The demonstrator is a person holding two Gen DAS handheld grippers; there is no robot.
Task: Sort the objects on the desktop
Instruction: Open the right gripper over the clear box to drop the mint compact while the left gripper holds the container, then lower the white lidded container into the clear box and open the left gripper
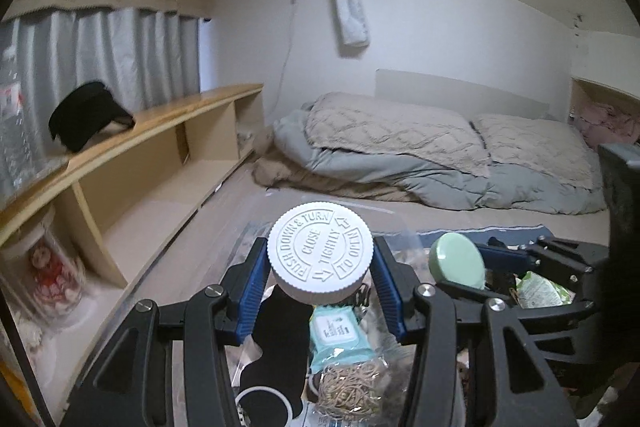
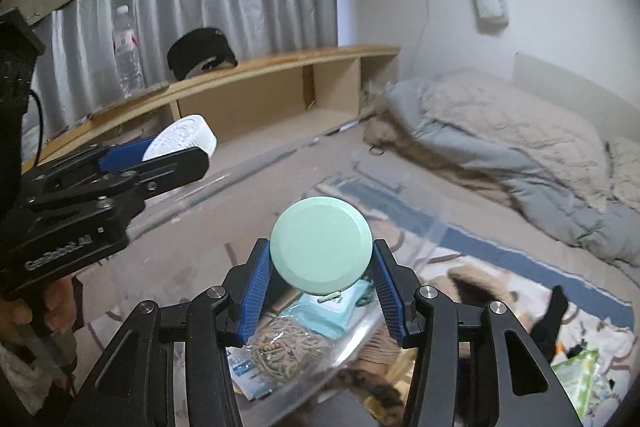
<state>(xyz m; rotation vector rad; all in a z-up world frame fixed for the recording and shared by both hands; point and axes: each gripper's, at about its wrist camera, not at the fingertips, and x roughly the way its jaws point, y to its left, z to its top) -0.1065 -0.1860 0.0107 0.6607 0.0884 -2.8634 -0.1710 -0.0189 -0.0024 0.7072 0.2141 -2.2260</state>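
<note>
My left gripper [image 1: 320, 259] is shut on a white child-proof bottle cap [image 1: 320, 249], its blue pads pressing both sides; the bottle body hangs hidden below. The same white bottle [image 2: 184, 143] and left gripper show at the left of the right wrist view. My right gripper [image 2: 320, 255] is shut on a pale green round container [image 2: 320, 245], also seen at the right in the left wrist view as the green container [image 1: 458, 261]. Both hang above a clear plastic bin [image 2: 360, 323] holding a teal wipes packet [image 1: 332, 333], a bag of rubber bands [image 1: 348, 387] and a black sock [image 1: 276, 347].
A wooden shelf [image 1: 160, 131] with a black cap [image 1: 86, 115] runs along the left under grey curtains. A water bottle [image 2: 127, 47] stands on it. Rumpled bedding [image 1: 420, 151] lies behind. A green snack packet [image 1: 540, 291] lies to the right. A person's hand [image 2: 44, 311] holds the left gripper.
</note>
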